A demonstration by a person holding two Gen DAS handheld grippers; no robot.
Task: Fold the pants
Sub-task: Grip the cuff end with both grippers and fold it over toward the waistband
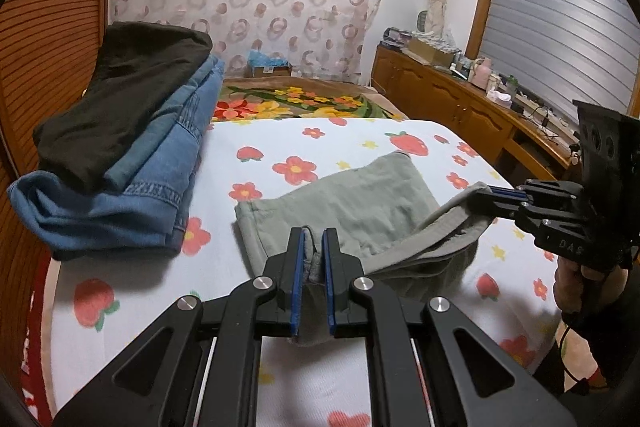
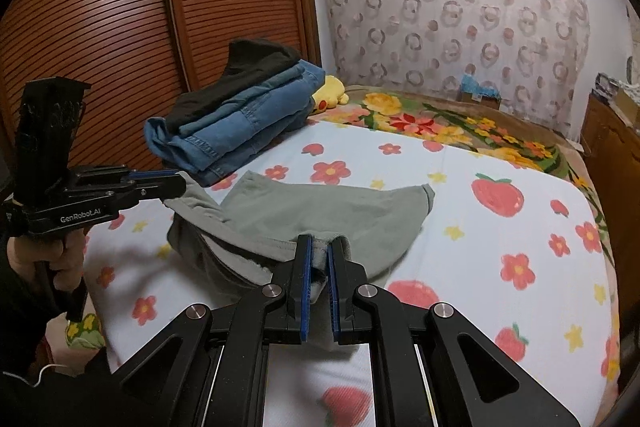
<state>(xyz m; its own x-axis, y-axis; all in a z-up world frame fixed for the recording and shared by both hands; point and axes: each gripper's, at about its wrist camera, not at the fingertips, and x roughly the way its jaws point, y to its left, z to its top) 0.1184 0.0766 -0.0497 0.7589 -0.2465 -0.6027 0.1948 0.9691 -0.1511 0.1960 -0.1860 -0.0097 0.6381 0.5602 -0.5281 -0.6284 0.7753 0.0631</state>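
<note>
Grey-green pants (image 1: 352, 199) lie partly folded on the flowered bed sheet (image 1: 280, 147); they also show in the right wrist view (image 2: 320, 211). My left gripper (image 1: 314, 239) is shut on the pants' near edge and holds it lifted. My right gripper (image 2: 319, 247) is shut on the other end of the same edge. In the left wrist view the right gripper (image 1: 486, 193) comes in from the right, pinching the raised hem. In the right wrist view the left gripper (image 2: 180, 181) comes in from the left. The far part of the pants rests flat.
A stack of folded clothes, blue jeans (image 1: 132, 195) under a black garment (image 1: 124, 95), sits at the bed's left side by a wooden slatted wardrobe (image 2: 100, 27). A yellow plush (image 2: 330, 95) lies behind it. A wooden dresser (image 1: 460, 99) with clutter runs along the right.
</note>
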